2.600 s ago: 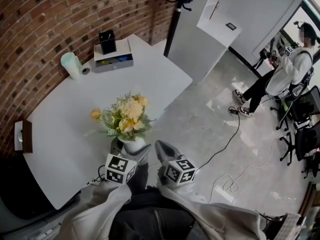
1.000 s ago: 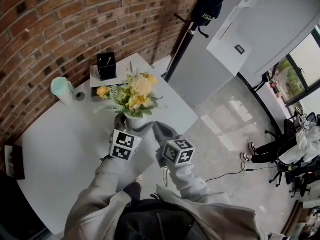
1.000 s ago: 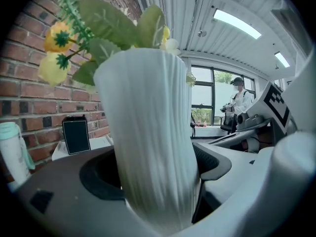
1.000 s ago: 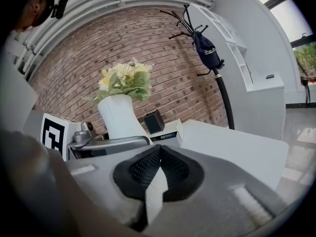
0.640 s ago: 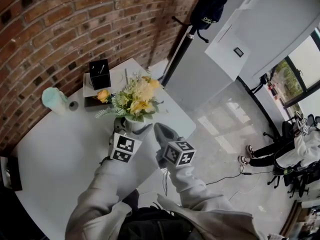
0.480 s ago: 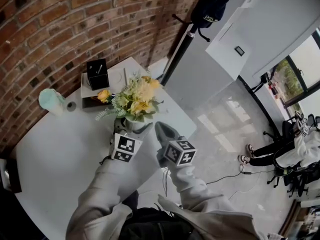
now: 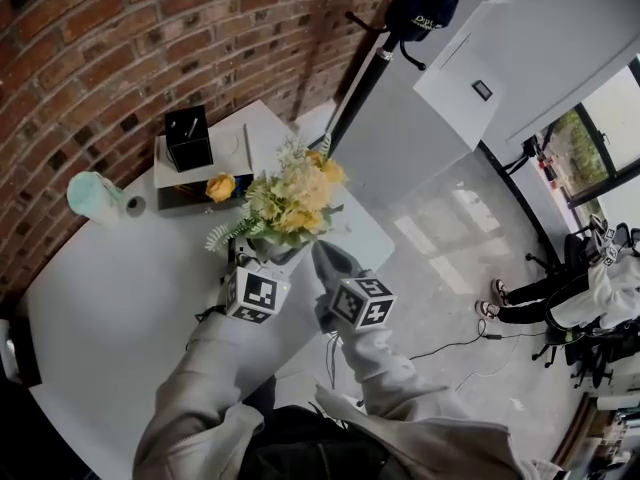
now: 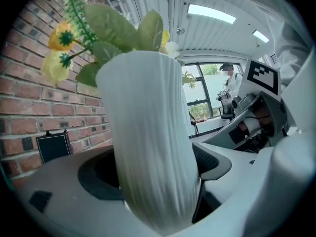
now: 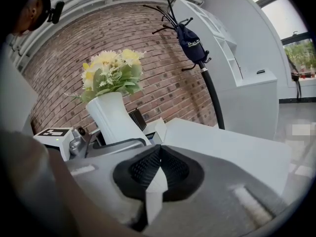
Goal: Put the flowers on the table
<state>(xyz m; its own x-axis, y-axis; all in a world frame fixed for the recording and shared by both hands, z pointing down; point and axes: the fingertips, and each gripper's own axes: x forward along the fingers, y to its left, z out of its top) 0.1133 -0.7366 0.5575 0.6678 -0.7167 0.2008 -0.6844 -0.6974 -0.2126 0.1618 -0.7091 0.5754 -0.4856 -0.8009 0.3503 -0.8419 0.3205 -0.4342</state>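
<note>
Flowers [image 7: 295, 193] in white vase [image 8: 148, 142], clamped in my left gripper [image 7: 258, 258], over table [image 7: 120, 288] by its right edge. Right gripper [image 9: 157, 169] pinched together, empty. Risk: top-heavy vase tips off edge if released here.

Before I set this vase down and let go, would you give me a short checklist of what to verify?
1. Left gripper clamped on the vase: ok, a pad presses each side of it.
2. Flowers seated in the vase: ok, none hanging out.
3. Vase base resting on the table: cannot tell, the gripper hides the base.
4. Bare table around the vase: ok, the pen holder and cup stand apart, nearer the brick wall.
5. Right gripper out of the way: ok, shut, empty, beside the vase and apart from it.
</note>
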